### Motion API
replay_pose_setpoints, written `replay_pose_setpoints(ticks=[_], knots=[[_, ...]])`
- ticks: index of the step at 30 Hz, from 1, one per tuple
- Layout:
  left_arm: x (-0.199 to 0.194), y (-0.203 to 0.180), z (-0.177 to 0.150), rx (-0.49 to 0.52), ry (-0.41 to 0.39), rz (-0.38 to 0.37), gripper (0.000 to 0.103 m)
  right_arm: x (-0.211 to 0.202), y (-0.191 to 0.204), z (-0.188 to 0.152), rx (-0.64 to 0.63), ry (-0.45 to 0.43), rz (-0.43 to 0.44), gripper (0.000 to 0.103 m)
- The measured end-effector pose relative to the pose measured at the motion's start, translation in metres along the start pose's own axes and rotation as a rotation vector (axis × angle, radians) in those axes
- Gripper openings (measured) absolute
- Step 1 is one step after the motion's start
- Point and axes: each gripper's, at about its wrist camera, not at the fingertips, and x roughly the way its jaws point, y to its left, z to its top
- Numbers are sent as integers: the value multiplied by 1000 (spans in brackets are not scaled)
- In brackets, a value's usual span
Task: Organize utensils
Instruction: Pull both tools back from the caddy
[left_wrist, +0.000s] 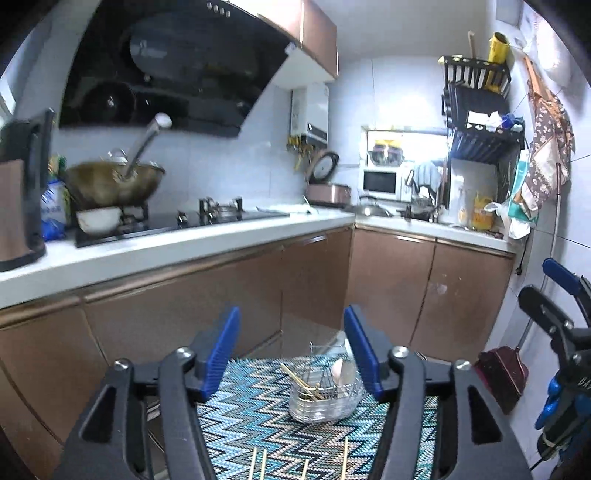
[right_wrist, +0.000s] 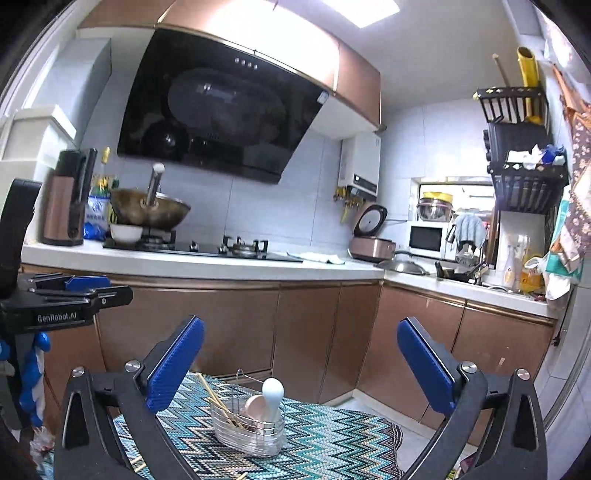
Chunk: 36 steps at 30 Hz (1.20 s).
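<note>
Left wrist view: left gripper (left_wrist: 291, 350) spread, holding nothing, aimed at 12 o'clock toward clear plastic oval holder with wire insert (left_wrist: 325, 397).
Right gripper (right_wrist: 299, 363): spread wide, likewise unloaded, probably ready for pickup.
Holder contents: wooden chopsticks (left_wrist: 301, 380) leaning to 10 o'clock; pale spoons (right_wrist: 271, 397) upright.
Loose bamboo chopsticks (left_wrist: 345, 458): at 6 o'clock on zigzag woven mat (left_wrist: 251, 413), not yet stowed.

One utensil holder (right_wrist: 246, 430), two spoons (right_wrist: 272, 392), four loose chopsticks (left_wrist: 345, 458).
</note>
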Motion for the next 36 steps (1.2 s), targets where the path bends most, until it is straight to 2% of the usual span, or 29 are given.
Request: replay_pose_setpoints(ticks=[13,21,36], knots=[[-64,-8,-10,53,-87,51,63,-73,3,8,78,-109,-1,103],[-88,-9,-16,52,-109,66,63,-92,16,-3,64,-87,-15,103],[-114,-9,-23,36,-154,79,64,-119,31,-9,65,-96,20,103]])
